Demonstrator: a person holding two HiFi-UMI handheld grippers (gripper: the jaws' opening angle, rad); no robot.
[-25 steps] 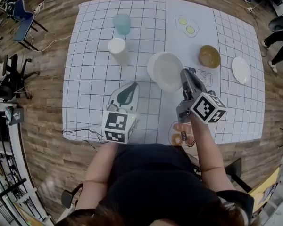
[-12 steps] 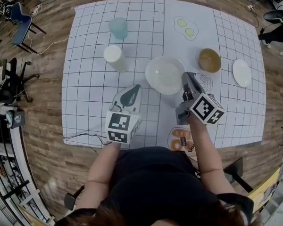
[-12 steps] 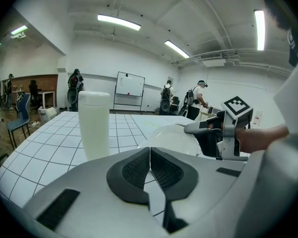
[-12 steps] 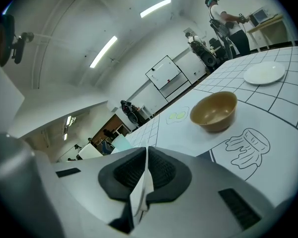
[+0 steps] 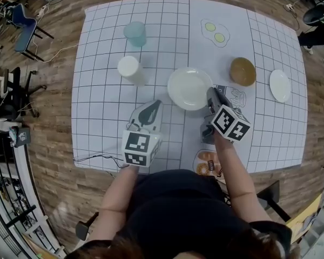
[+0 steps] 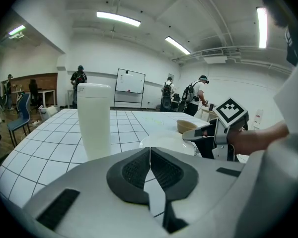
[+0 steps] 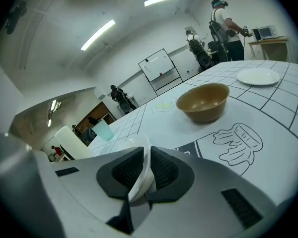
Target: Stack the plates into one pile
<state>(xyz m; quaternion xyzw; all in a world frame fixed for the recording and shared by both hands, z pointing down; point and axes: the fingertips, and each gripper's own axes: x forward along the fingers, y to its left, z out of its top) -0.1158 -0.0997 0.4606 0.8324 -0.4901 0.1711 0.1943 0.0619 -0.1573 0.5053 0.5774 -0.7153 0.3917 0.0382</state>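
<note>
The plate (image 5: 189,88) lies flat mid-counter (image 5: 108,90). The right gripper (image 7: 148,155) sits at its 4 o'clock edge. Its fingers (image 7: 165,170) have just been easing apart, and the rim stands between them, seemingly touching both pads, so the grip looks loosened but not let go.

The step in hand looks like setting this plate down as the base of the pile. To do it well, let the fingers open clear of the rim first. Then draw back low toward 5 o'clock so the plate is not dragged or tipped. The small plate (image 5: 280,85) lies well apart at 3 o'clock, past the bowl (image 5: 242,71). It probably goes on top next.

Only the right gripper view shows the rim inside the fingers; the head view hides that gap. Only the head view shows the plate lying flat and how far off the small plate is. The left gripper view shows the left gripper (image 6: 149,155) with fingers (image 6: 134,170) clenched on nothing, idle at the plate's 7 o'clock, with a cup (image 6: 94,120) ahead.
</note>
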